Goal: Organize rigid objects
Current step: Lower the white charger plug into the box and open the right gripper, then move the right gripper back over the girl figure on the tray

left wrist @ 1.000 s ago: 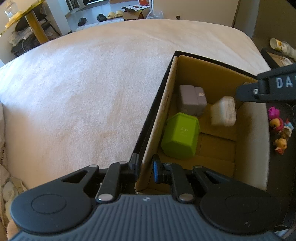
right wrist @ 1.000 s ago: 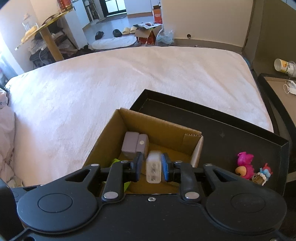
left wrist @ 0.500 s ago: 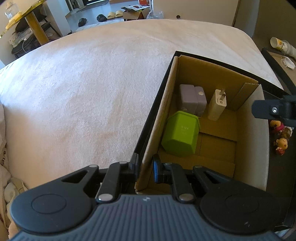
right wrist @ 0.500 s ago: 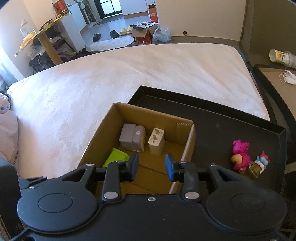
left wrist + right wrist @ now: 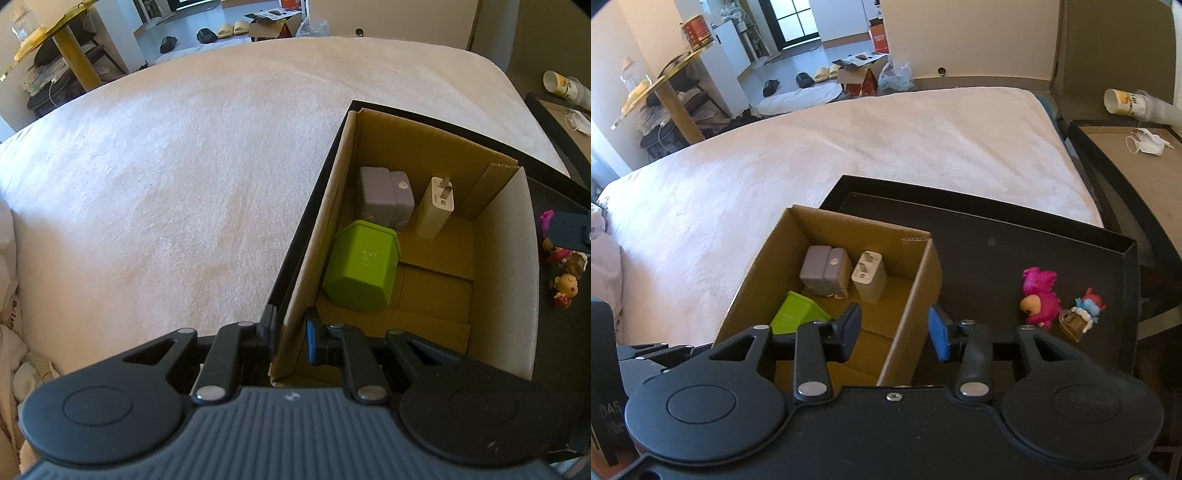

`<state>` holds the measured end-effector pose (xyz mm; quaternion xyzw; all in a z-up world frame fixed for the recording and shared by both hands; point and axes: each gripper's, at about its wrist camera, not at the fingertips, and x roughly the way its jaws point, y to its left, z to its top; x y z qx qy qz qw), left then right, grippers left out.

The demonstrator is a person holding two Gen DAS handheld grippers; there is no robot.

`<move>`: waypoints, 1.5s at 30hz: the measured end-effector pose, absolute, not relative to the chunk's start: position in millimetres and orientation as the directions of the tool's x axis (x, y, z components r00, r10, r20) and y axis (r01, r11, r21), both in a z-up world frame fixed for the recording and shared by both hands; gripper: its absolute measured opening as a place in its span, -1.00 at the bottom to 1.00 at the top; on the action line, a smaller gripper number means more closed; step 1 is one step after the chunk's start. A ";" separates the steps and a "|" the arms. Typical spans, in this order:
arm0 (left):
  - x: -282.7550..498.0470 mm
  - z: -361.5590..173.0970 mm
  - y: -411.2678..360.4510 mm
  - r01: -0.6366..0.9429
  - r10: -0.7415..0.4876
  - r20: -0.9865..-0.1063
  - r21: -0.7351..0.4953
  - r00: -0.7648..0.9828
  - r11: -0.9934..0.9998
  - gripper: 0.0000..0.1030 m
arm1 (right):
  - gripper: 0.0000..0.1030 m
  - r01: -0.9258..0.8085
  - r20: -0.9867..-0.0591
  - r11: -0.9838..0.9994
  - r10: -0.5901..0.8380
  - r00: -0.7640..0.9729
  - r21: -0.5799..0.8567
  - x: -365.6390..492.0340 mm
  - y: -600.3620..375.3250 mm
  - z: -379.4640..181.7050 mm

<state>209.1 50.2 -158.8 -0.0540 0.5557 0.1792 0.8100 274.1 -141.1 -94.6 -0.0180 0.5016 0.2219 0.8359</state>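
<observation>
An open cardboard box (image 5: 495, 266) (image 5: 923, 273) sits in a black tray (image 5: 997, 236) on the bed. Inside it stand a grey adapter (image 5: 384, 195) (image 5: 823, 271), a white charger (image 5: 434, 206) (image 5: 868, 282) and a green block (image 5: 362, 271) (image 5: 796, 314). My left gripper (image 5: 291, 334) is shut on the box's near left wall. My right gripper (image 5: 894, 332) hangs above the box's right wall, its jaws opening with nothing pressed between the pads. A pink toy (image 5: 1039, 297) and a small blue figure (image 5: 1082, 314) stand on the tray to the right.
The pale bedspread (image 5: 166, 177) stretches left and beyond the tray. A side table (image 5: 1137, 173) with a paper cup (image 5: 1123, 103) and a face mask (image 5: 1148, 144) stands at the right. More small figures (image 5: 565, 284) lie beside the box.
My right gripper let go of the white charger, which now stands in the box by the grey adapter. It then opened wider and drew back to the right. The left gripper kept still.
</observation>
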 end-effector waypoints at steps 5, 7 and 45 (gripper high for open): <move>209.0 -158.3 48.9 -0.356 0.235 -0.920 0.116 0.313 0.927 -0.71 | -0.12 -0.367 -0.843 0.910 0.345 0.414 0.192 274.4 -156.2 -95.5; 209.6 -158.0 47.9 -0.356 0.240 -0.920 0.122 0.310 0.926 -0.71 | -0.08 -0.358 -0.841 0.914 0.339 0.422 0.190 274.6 -163.3 -96.4; 212.1 -161.3 32.7 -0.380 0.315 -0.910 0.200 0.269 0.903 -0.69 | 0.12 -0.194 -0.850 0.952 0.301 0.433 0.239 280.7 -268.5 -164.4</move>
